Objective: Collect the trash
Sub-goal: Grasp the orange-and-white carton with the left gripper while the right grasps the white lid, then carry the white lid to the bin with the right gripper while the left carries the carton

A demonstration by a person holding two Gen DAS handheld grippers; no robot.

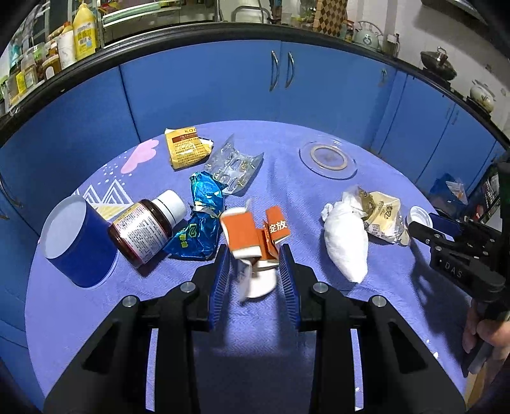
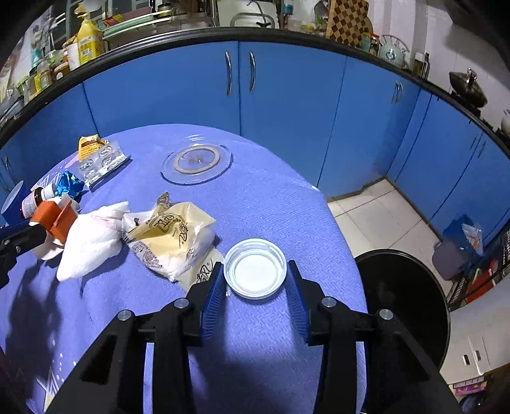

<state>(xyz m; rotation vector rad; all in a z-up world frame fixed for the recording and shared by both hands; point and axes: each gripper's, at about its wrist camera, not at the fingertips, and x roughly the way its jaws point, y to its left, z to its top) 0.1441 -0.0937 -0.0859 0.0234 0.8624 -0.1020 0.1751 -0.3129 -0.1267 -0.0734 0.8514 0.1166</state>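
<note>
On the worktop [image 2: 271, 197], the lid [image 2: 255, 272] lies near the right edge, with the wrapper [image 2: 172, 239] and tissue [image 2: 92, 242] to its left. The plate [image 2: 196, 162] sits behind them toward the far edge. The bin [image 2: 411, 305] stands on the floor off the right edge.

- We see a round table [image 2: 280, 203] under a lilac patterned cloth.
- Behind it, blue cabinets [image 2: 287, 105] with metal handles run along the wall and turn a corner at right.
- A dark counter [image 1: 197, 32] on top is crowded with bottles, a kettle [image 1: 368, 35], pots and a checkered board [image 2: 347, 19].
- The floor [image 2: 376, 216] is pale tile.
- White tiles [image 2: 446, 25] cover the wall above.
</note>
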